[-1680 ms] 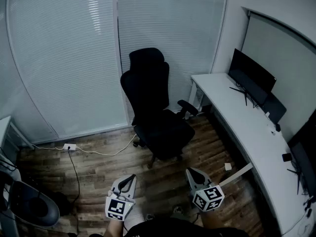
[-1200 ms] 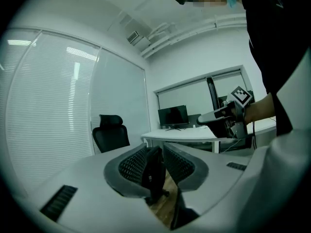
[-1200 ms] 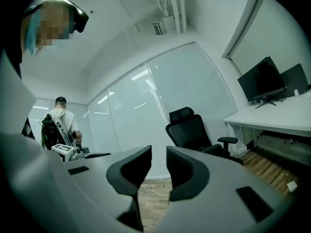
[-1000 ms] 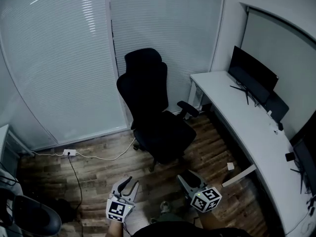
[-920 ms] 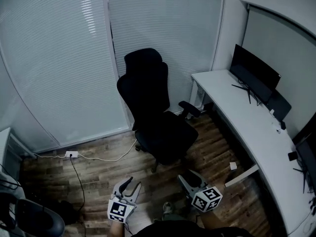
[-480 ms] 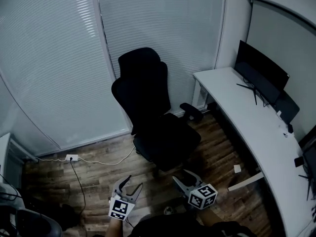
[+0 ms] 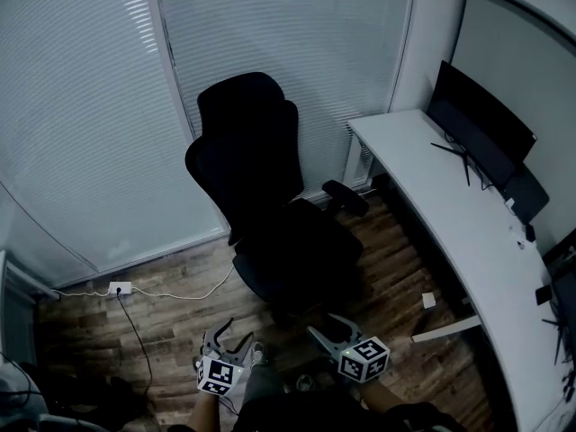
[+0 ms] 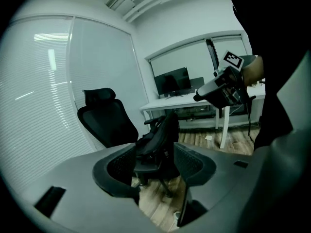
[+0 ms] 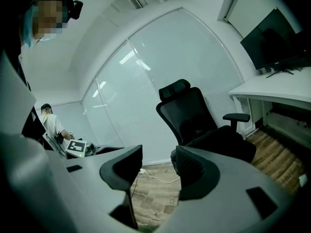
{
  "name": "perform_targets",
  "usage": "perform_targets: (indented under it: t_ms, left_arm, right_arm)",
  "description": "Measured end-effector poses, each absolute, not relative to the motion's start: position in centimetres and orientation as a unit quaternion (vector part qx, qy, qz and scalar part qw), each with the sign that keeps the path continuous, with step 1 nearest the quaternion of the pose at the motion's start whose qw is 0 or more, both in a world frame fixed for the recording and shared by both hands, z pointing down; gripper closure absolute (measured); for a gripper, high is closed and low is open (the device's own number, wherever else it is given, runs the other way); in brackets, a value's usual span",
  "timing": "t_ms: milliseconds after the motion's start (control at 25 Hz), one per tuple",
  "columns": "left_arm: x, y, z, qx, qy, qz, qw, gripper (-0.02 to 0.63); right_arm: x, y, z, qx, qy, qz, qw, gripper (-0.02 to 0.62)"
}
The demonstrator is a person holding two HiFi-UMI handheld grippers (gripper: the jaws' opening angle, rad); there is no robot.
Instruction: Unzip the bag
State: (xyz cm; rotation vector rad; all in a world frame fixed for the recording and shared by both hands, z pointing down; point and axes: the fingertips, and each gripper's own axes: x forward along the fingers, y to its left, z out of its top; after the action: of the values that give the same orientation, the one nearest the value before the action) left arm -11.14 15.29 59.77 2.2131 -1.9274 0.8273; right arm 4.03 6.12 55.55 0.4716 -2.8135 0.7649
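A black bag (image 8: pixel 163 132) stands on the seat of a black office chair (image 7: pixel 270 196); in the head view it blends into the dark seat. Low in that view, short of the chair, the person holds my left gripper (image 7: pixel 232 331) and my right gripper (image 7: pixel 324 326). The left gripper (image 8: pixel 154 153) points at the bag from a distance, and its jaws are opening with nothing between them. My right gripper (image 9: pixel 158 154) stands open and empty, aimed at the chair (image 9: pixel 194 115). Neither gripper touches the bag.
A long white desk (image 7: pixel 450 205) with a monitor (image 7: pixel 481 120) runs along the right wall. On the wooden floor lie a power strip with its cable (image 7: pixel 117 288) and a small white box (image 7: pixel 429 301). Blinds cover the glass wall behind. Another person (image 9: pixel 51 123) sits far off.
The view has drawn closer to the chair. Both grippers' jaws have spread wider than a second ago, and both have sunk lower in the head view.
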Motion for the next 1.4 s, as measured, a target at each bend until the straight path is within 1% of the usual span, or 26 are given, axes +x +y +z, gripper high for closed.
perform_targets:
  t_ms: [160, 440, 680, 920, 1080, 1400]
  left_arm:
    - [-14.7, 11.7, 62.6, 0.742, -0.594, 0.308, 0.045, 0.368]
    - [-19.7, 5.3, 67.0, 0.787, -0.519, 0.330, 0.042, 0.348]
    - [-21.2, 1.4, 69.6, 0.820, -0.443, 0.361, 0.036, 0.325]
    - [-21.4, -1.4, 73.3, 0.837, -0.355, 0.414, -0.038, 0.318]
    - [-20.9, -3.0, 75.0, 0.846, -0.303, 0.431, -0.084, 0.318]
    - [-18.8, -4.4, 77.0, 0.851, -0.233, 0.451, -0.132, 0.318]
  right_arm:
    - [1.5, 4.5, 56.4, 0.190, -0.938, 0.270, 0.103, 0.399]
    - [-2.8, 2.0, 57.6, 0.251, -0.920, 0.279, 0.108, 0.399]
    - [-5.6, 1.2, 60.3, 0.294, -0.897, 0.308, 0.121, 0.399]
    - [-7.1, 0.6, 62.9, 0.321, -0.882, 0.325, 0.114, 0.399]
    - [-8.8, 1.1, 66.2, 0.314, -0.879, 0.336, 0.124, 0.399]
    - [-11.8, 0.2, 72.1, 0.288, -0.881, 0.355, 0.123, 0.400]
